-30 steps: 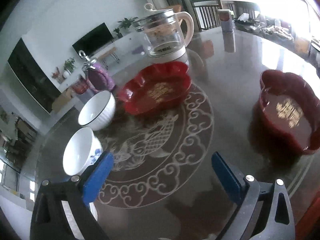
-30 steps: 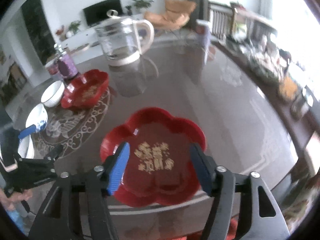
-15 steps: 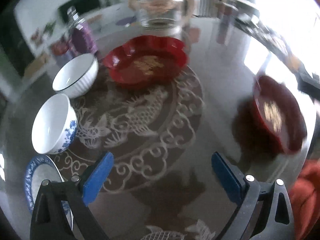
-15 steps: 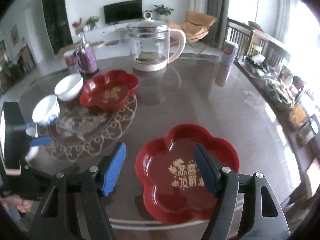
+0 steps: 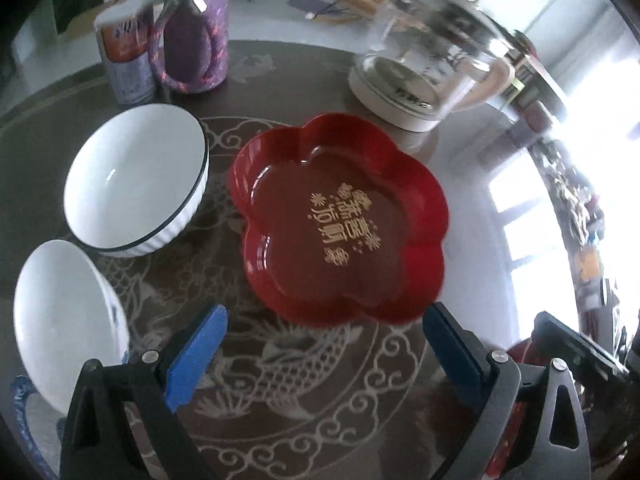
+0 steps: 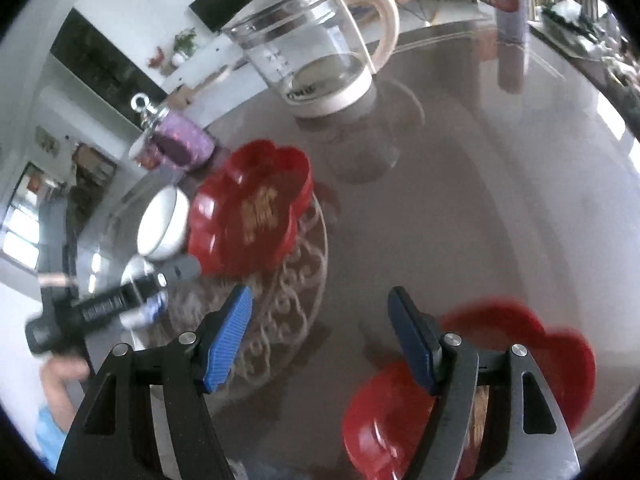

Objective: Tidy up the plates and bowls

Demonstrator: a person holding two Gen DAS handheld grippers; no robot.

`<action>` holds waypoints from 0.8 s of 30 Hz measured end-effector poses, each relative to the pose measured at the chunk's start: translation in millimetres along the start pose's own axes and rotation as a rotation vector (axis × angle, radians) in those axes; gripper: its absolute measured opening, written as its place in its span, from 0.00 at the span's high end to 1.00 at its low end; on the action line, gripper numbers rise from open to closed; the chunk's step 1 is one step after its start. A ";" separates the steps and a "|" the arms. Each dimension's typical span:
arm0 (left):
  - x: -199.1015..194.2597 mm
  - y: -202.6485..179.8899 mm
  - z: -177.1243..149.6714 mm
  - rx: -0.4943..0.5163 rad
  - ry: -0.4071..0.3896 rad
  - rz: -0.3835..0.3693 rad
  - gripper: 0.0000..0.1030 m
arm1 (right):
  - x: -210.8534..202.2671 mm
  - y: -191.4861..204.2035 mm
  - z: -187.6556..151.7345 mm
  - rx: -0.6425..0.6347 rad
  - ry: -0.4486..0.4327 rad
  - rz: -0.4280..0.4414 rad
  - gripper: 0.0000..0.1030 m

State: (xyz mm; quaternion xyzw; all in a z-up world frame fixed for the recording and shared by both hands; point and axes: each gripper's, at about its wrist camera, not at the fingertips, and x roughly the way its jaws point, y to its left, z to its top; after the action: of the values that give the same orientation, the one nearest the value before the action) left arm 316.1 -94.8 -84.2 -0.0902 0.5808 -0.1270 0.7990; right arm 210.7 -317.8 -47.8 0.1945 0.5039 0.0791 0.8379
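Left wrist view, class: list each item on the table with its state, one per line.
Red flower-shaped plate: upright, empty.
Ribbed white bowl with dark rim: upright, empty.
White bowl with blue pattern: tilted, empty.
Clear glass kettle: lid on.
Left claw: open, holding nothing.

My left gripper (image 5: 322, 344) gapes, holding nothing. Just ahead sits a red flower-shaped plate (image 5: 340, 220). Two white bowls (image 5: 136, 178) lie to its left.
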 end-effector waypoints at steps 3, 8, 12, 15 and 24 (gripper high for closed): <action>13.6 1.4 8.9 -0.031 0.016 -0.003 0.06 | 29.7 6.4 23.7 -0.017 0.052 -0.018 0.28; 35.4 9.3 17.8 -0.075 0.028 0.015 0.08 | 74.3 11.1 42.9 -0.024 0.084 -0.048 0.28; 46.1 15.6 20.1 -0.100 0.038 0.010 0.25 | 97.5 12.6 44.8 -0.012 0.091 -0.049 0.28; 55.4 19.3 22.2 -0.101 0.042 0.008 0.45 | 110.4 15.4 44.1 -0.013 0.089 -0.050 0.36; 40.9 15.3 4.8 -0.025 -0.001 -0.002 0.84 | 83.7 27.4 30.2 -0.092 0.053 -0.053 0.90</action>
State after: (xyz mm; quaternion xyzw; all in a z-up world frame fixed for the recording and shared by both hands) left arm 334.1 -92.9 -124.2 -0.1006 0.5818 -0.1205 0.7980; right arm 279.0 -272.7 -92.3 0.1402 0.5268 0.0852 0.8340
